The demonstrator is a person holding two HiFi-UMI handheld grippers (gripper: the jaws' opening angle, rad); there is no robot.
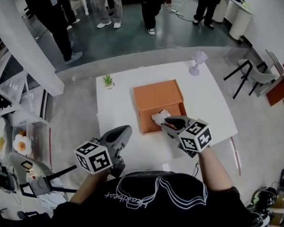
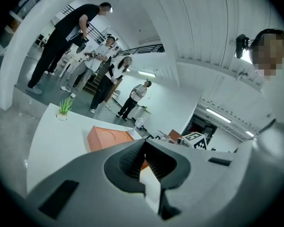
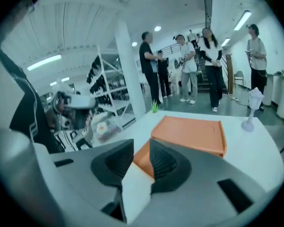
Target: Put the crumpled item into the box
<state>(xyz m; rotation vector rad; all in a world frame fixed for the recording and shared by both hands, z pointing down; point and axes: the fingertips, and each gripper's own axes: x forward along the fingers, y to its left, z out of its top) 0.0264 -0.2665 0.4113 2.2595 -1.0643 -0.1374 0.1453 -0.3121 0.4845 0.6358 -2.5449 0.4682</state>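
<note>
An orange box (image 1: 158,94) lies on the white table (image 1: 208,103), its flat lid part far and its open tray near. The crumpled white item (image 1: 160,116) rests in the tray's near right part. My right gripper (image 1: 169,123) hovers just right of it at the tray's near edge; in the right gripper view the right gripper (image 3: 142,145) stands open, with only the box (image 3: 189,134) showing through the gap. My left gripper (image 1: 125,129) hangs over the table's near left. The left gripper (image 2: 145,141) has its tips together and holds nothing, and the box (image 2: 109,137) lies beyond it.
A small potted plant (image 1: 108,81) and a white table fan (image 1: 197,62) stand at the table's far edge. Several people stand on the floor beyond. Shelves (image 1: 9,126) with clutter line the left side, and a black chair (image 1: 251,74) is at the right.
</note>
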